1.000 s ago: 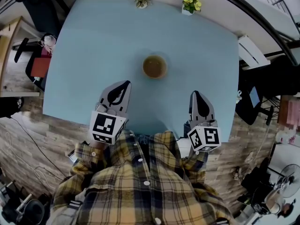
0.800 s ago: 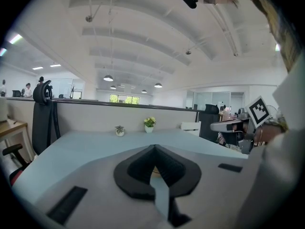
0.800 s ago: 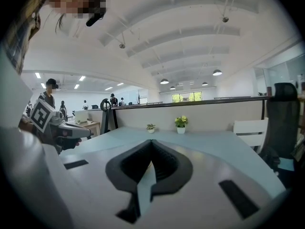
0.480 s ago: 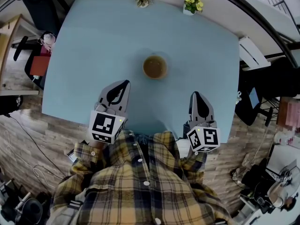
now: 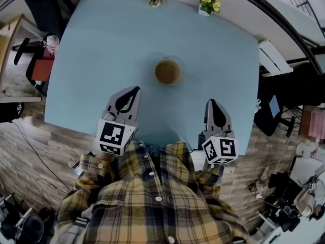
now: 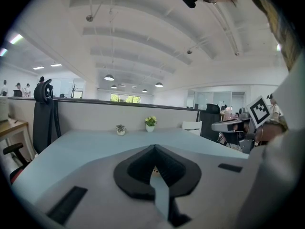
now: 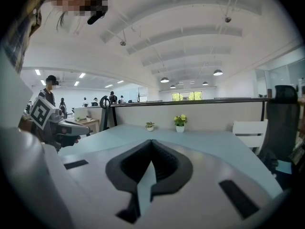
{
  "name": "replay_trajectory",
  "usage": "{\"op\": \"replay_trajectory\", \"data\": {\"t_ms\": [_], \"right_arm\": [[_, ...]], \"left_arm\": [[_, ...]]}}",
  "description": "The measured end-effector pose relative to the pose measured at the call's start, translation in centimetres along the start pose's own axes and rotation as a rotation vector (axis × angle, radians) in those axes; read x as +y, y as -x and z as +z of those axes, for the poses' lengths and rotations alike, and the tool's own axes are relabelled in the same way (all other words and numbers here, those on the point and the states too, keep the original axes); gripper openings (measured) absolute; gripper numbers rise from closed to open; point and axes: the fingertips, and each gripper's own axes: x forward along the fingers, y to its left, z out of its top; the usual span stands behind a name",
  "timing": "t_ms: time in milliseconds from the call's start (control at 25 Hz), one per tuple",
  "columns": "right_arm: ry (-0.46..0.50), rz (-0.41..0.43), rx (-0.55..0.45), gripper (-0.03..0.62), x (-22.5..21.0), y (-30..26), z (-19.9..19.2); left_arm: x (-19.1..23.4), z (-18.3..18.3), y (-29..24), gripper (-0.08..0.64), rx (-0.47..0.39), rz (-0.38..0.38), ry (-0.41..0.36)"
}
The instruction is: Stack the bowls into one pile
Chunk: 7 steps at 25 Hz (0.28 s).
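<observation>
1. Pointing across the pale blue worktop from its near edge, on the left: left gripper, fingers closed together — nothing between them.
2. Sitting mid-worktop, ahead of and between both grippers, well apart from each: bowls, seen from above as one round brown shape.
3. Pointing the same way on the right: right gripper, fingers likewise pressed shut, empty.
4. Lining the far edge: small green plant, then yellow-flowered plant to its right.
5. Filling the bottom of the head view: plaid shirt, just behind both grippers.
</observation>
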Motion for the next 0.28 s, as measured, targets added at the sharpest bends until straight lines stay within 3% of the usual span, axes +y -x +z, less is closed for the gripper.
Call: {"op": "replay_trajectory", "data": {"t_ms": [280], "right_arm": [[0.007, -0.002, -0.002, 0.0, 0.16, -0.02, 0.07]], "left_arm": [[-0.11, 0.2, 0.04, -0.009, -0.005, -0.009, -0.004]]}}
